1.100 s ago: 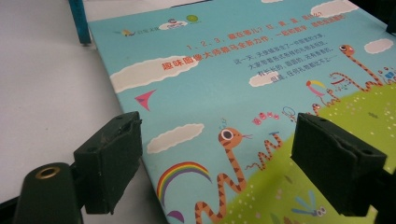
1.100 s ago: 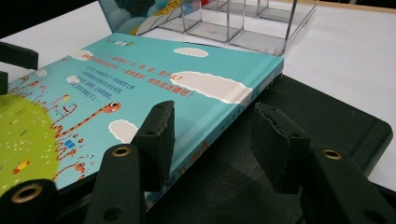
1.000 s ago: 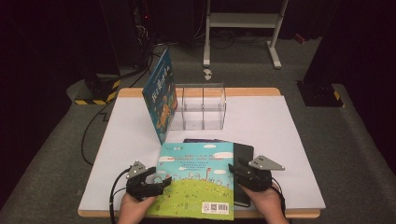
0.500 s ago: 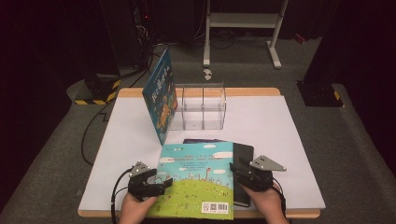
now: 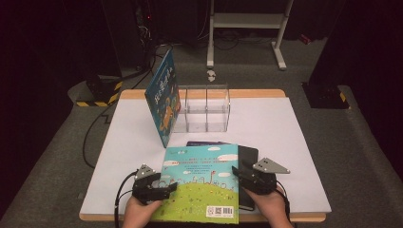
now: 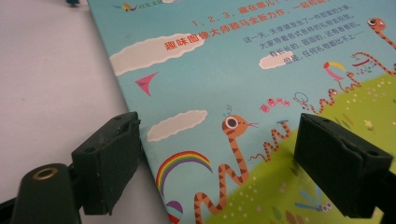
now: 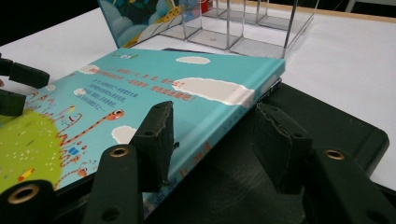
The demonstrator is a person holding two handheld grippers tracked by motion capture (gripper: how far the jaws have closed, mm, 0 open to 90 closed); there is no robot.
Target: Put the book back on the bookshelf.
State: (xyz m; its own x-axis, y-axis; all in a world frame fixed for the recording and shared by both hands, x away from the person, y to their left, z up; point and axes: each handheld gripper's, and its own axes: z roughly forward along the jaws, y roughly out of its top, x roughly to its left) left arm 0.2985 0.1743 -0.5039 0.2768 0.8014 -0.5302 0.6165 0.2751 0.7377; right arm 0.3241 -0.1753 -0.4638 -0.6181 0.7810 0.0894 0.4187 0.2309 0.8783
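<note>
At near bench edge: both tongs set to a picture book, not yet clamped.

Lying flat on a dark pad (image 5: 248,161) at the near middle of the bench (image 5: 266,123), picture book (image 5: 202,183) with left tongs (image 5: 164,189) apart over its left edge and right tongs (image 5: 237,175) apart astride its right edge, neither closed. Already leaning against the left side of the clear divided rack (image 5: 205,108) farther back, another book (image 5: 162,97). Judged early in this step: gripping, lifting and standing up still to come.
</note>
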